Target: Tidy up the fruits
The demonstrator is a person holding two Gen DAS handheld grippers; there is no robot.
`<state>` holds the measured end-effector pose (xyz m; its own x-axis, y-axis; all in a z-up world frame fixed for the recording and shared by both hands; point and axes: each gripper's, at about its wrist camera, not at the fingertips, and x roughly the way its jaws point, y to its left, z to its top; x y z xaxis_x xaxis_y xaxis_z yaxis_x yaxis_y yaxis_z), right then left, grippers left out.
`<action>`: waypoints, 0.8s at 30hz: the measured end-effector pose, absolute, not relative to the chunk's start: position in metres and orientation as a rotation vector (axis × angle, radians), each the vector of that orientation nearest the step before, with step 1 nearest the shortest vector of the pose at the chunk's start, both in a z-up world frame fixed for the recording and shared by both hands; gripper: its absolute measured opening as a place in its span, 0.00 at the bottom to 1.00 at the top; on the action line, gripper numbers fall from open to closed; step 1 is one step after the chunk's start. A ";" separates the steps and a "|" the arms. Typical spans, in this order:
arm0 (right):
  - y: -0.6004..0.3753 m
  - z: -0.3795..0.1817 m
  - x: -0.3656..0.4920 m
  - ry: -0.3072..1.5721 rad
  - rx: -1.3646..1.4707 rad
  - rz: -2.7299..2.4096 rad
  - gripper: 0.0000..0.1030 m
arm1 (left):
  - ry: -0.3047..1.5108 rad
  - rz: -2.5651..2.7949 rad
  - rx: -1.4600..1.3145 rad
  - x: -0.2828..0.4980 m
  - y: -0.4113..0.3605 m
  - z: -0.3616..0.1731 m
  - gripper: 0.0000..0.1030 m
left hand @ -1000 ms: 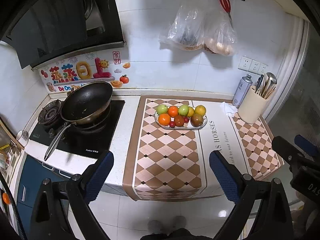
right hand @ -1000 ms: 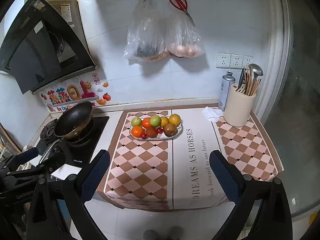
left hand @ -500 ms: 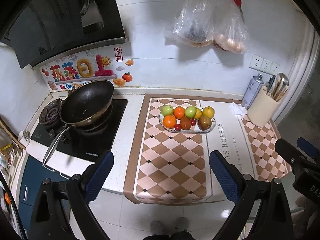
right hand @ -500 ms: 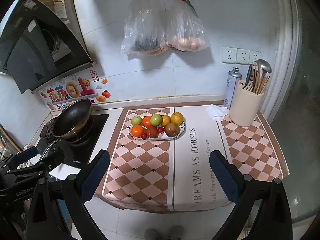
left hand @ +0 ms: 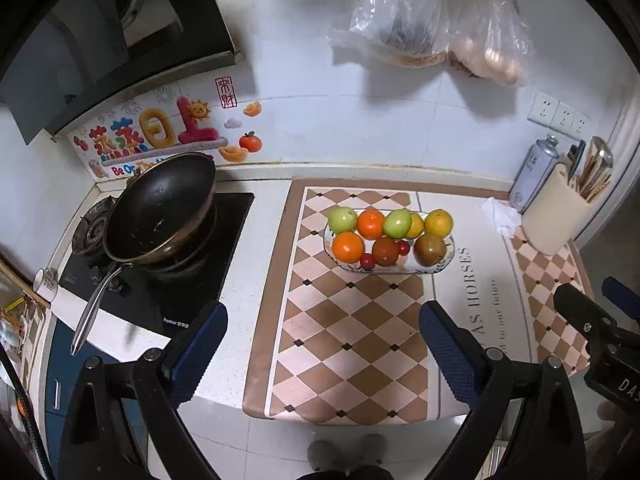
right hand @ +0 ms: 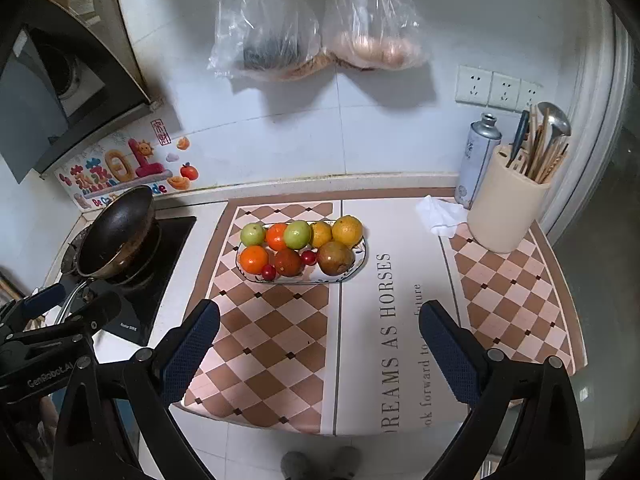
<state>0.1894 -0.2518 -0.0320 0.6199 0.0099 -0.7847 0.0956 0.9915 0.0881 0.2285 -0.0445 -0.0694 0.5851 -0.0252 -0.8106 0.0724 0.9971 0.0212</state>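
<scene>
Both hand-held grippers are spread wide and hold nothing: left hand-held gripper (left hand: 322,354) and right hand-held gripper (right hand: 320,350) hover over the near edge of the counter (left hand: 256,280). The fruits (right hand: 300,246) sit piled on an oval plate (right hand: 358,262) on the checkered mat (right hand: 276,344), far of both, untouched. A black wok (left hand: 160,208) is on the stove, left.

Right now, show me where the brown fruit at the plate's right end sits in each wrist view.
Left wrist: brown fruit right of centre, front right of the plate.
Right wrist: brown fruit just left of centre, same end of the plate.
Shared landmark: cream utensil holder, far right in both.
</scene>
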 end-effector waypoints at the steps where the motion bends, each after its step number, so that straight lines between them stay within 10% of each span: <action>1: -0.252 -0.034 0.193 0.907 0.125 -0.049 0.99 | 0.951 -0.055 0.054 0.232 -0.045 -0.072 0.95; 24: -0.253 -0.043 0.209 0.939 0.122 -0.046 0.99 | 0.957 -0.041 0.043 0.243 -0.043 -0.075 0.95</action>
